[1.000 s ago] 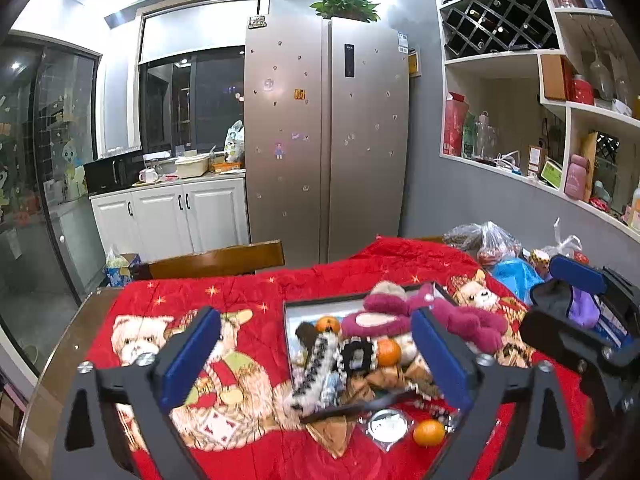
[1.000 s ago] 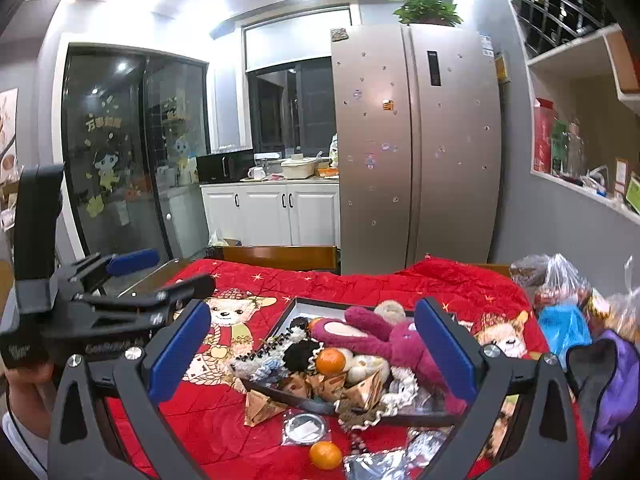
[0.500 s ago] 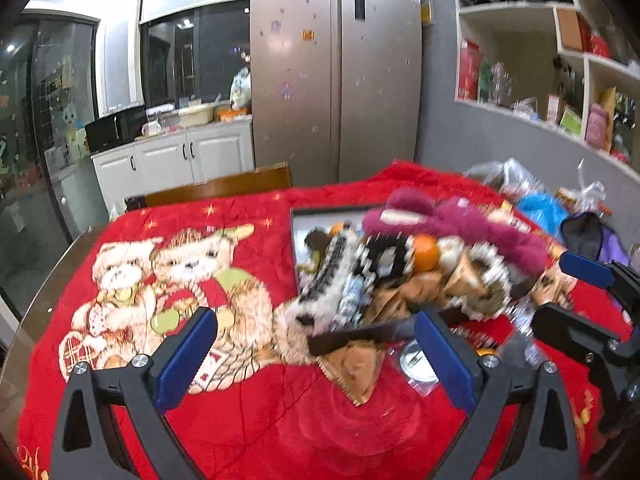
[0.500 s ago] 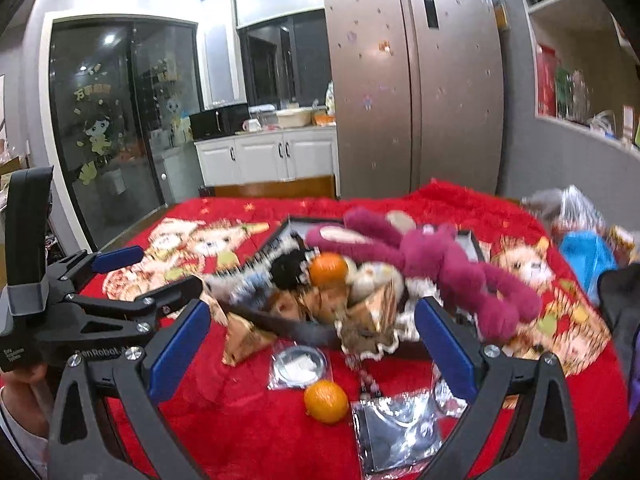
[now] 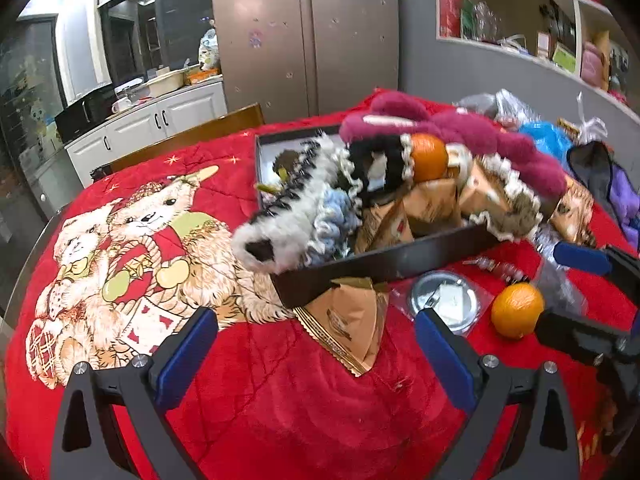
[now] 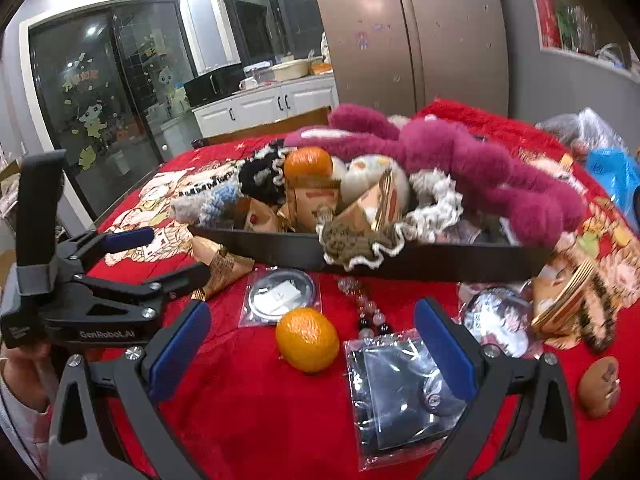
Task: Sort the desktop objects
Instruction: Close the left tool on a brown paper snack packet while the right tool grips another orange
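Across the table, a red blanket (image 5: 280, 380) printed with teddy bears is covering the whole surface. On it a dark tray (image 5: 384, 258) is sitting heaped with things: a magenta plush (image 6: 460, 152) is lying over the top, an orange (image 5: 429, 157) is resting beside it, and paper packets and knitted pieces are spilling to the rim. Near the tray's front wall, on the blanket, another orange (image 6: 307, 339) is lying just beside a round tin (image 6: 280, 295) in a clear bag, a bead string (image 6: 366, 308) and a plastic pouch (image 6: 396, 396). A folded paper packet (image 5: 348, 328) is touching the tray's near wall.

Both grippers are hovering above the blanket, gaping wide and grasping nothing: the left gripper (image 5: 316, 352) is facing the packet, the right gripper (image 6: 312, 348) is framing the loose orange.

Behind the table a steel fridge (image 5: 312, 28) is standing against the wall, white cabinets (image 5: 160, 120) are running along to its left under a dark window, and open shelves (image 5: 560, 32) are lining the grey wall on the right. A wooden chair back (image 5: 192, 136) is showing at the far edge.
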Available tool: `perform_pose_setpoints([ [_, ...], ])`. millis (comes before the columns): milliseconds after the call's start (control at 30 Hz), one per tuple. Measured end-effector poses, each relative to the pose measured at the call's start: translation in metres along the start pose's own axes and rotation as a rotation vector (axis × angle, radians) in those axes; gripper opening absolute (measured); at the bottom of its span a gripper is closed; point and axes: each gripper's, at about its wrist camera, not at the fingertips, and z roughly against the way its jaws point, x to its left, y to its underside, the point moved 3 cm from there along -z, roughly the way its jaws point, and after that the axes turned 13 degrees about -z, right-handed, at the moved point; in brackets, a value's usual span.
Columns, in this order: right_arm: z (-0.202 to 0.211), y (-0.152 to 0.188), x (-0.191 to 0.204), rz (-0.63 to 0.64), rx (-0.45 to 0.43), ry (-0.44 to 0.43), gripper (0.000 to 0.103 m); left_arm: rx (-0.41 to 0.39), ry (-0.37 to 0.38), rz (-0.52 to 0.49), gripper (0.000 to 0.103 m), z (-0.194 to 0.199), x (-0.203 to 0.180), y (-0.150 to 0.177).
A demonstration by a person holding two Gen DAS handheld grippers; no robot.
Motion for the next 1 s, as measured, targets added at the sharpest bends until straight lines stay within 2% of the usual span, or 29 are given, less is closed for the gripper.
perform_pose_setpoints([
  [200, -0.016, -0.001, -0.012, -0.079, 0.074, -0.037, 0.103, 0.052, -0.003, -0.025, 0.101, -0.015, -0.005, 0.0],
  [333, -0.022, -0.001, -0.012, -0.089, 0.094, -0.033, 0.103, 0.128, 0.005, -0.021, 0.102, -0.032, -0.005, 0.002],
  [500, -0.027, 0.0, -0.009, -0.077, 0.105, -0.027, 0.103, 0.143, 0.077, 0.069, 0.103, -0.039, 0.008, 0.007],
  [833, -0.036, 0.0, -0.001, -0.055, 0.119, -0.005, 0.103, 0.147, 0.07, 0.065, 0.103, -0.039, 0.007, 0.008],
  [1000, -0.037, 0.001, -0.003, -0.071, 0.112, -0.002, 0.099, 0.149, 0.069, 0.063, 0.103, -0.038, 0.006, 0.007],
])
